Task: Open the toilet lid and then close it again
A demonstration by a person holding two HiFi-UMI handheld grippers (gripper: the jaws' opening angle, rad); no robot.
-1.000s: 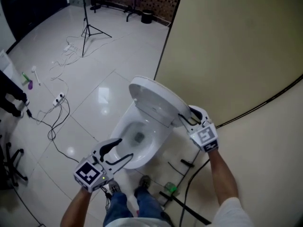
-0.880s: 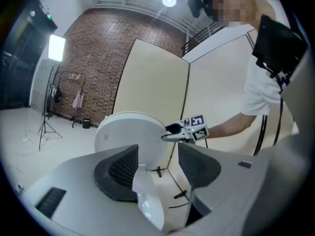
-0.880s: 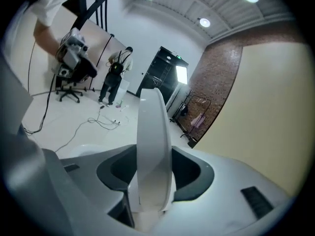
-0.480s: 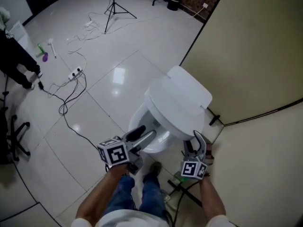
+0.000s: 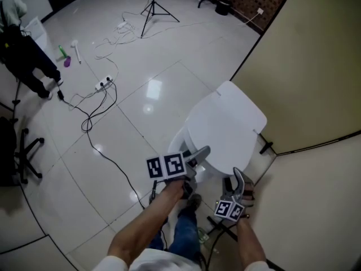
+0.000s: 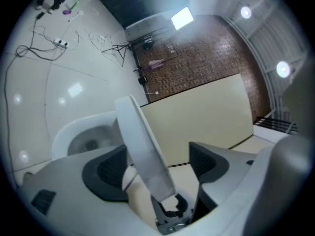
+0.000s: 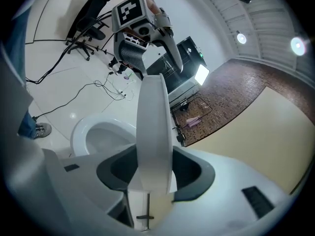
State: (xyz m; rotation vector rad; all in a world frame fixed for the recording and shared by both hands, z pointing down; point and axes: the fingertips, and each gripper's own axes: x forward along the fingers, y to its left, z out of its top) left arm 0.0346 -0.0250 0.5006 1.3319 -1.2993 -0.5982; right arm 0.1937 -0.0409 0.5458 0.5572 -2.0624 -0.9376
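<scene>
White toilet lid (image 5: 227, 123) hangs partway down over the bowl (image 5: 179, 139), tilted, neither upright nor flat; in the head view it hides most of the bowl, whose rim shows along its left side. The right gripper (image 5: 237, 179) holds the lid at its near right edge; in the right gripper view that edge stands straight up between the two jaws, which press on it from both sides at a narrow gap. The left gripper (image 5: 198, 154) sits at the lid's front edge; its jaws have just been opening and stand wide; the rim runs between them, nearer one jaw, with open space before the other; they clamp nothing.
</scene>
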